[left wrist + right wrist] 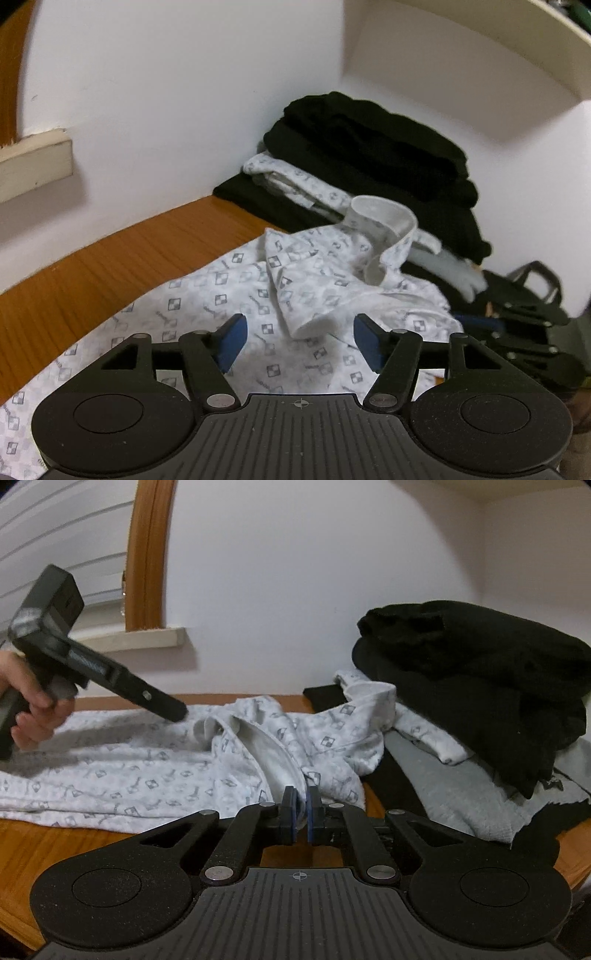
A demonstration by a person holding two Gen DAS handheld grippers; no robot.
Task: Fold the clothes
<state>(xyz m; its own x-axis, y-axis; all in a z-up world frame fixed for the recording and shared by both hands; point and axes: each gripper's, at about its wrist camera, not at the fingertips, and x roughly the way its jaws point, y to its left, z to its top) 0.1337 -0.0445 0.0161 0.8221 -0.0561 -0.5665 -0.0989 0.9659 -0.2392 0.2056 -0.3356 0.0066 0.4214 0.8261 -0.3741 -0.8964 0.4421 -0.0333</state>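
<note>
- The right gripper (301, 814), nearest the right wrist camera, is closed on a fold of the shirt (147, 771): a white hem edge runs up between its blue pads (291, 814), which pinch it with only the cloth between them
- The left gripper (300, 341), nearest the left wrist camera, stands open above the shirt (229, 295); its blue pads (232, 341) are well apart and a loose cuff end lies between them, touched by neither
- The table (22, 853) is brown wood, set against a white wall (277, 572) at its far edge; a wooden window frame (147, 554) with a pale sill stands at the left of the right wrist view
- The shirt, white with a small grey checked print, is spread across the middle of the table, rumpled, its collar (384, 221) standing up toward the far right corner, where it touches the pile
- The pile (480, 686) of folded clothes sits in the far right corner by the wall: black pieces on top, a printed white one and a grey one lower down, a black one at the bottom
- A hand (29, 705) holds the left gripper's handle at the left edge of the right wrist view, the tool tilted down over the shirt's far edge
- In the left wrist view the right gripper (517, 325) shows at the right edge, low beside the pile
</note>
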